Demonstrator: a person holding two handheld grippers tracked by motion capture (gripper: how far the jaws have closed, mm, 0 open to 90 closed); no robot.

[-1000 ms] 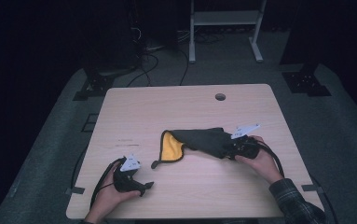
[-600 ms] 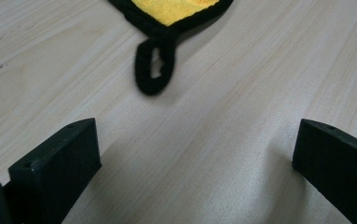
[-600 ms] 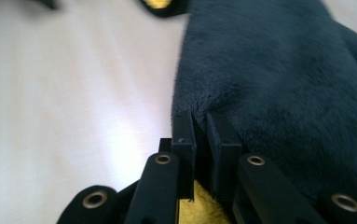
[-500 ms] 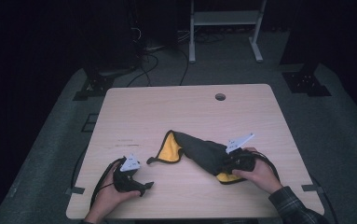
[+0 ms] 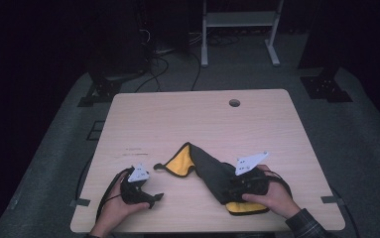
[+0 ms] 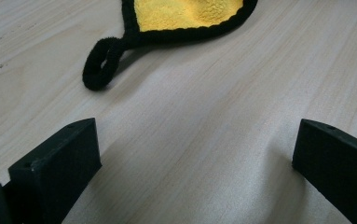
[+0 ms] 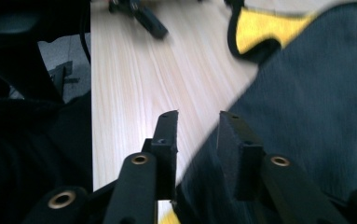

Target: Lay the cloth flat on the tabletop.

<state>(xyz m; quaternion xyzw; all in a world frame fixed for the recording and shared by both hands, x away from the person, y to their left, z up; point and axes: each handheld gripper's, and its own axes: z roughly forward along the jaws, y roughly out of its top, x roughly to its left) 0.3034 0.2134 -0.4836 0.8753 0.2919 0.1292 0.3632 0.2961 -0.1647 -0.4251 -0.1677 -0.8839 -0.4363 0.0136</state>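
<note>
A dark grey cloth [image 5: 210, 171] with a yellow inner side and black trim lies on the front half of the wooden table [image 5: 202, 119]. Its near end is folded over, and yellow shows under the person's right hand. My right gripper [image 5: 232, 191] sits at that end, jaws nearly together with the cloth's [image 7: 316, 93] edge running between them. My left gripper [image 5: 155, 198] rests low on the table at the front left, open, its tips pointing at the cloth's black hanging loop [image 6: 101, 65]. In the left gripper view, bare wood lies between the left gripper's [image 6: 195, 158] wide jaws.
A round cable hole [image 5: 234, 103] is at the table's far side. Past the table, a white frame stand [image 5: 237, 20] and cables lie on the dark floor. The table's front edge runs just under both hands.
My right gripper pulled the cloth's right end toward the front edge, turning it over so yellow shows near the hand. The left gripper stayed put.
</note>
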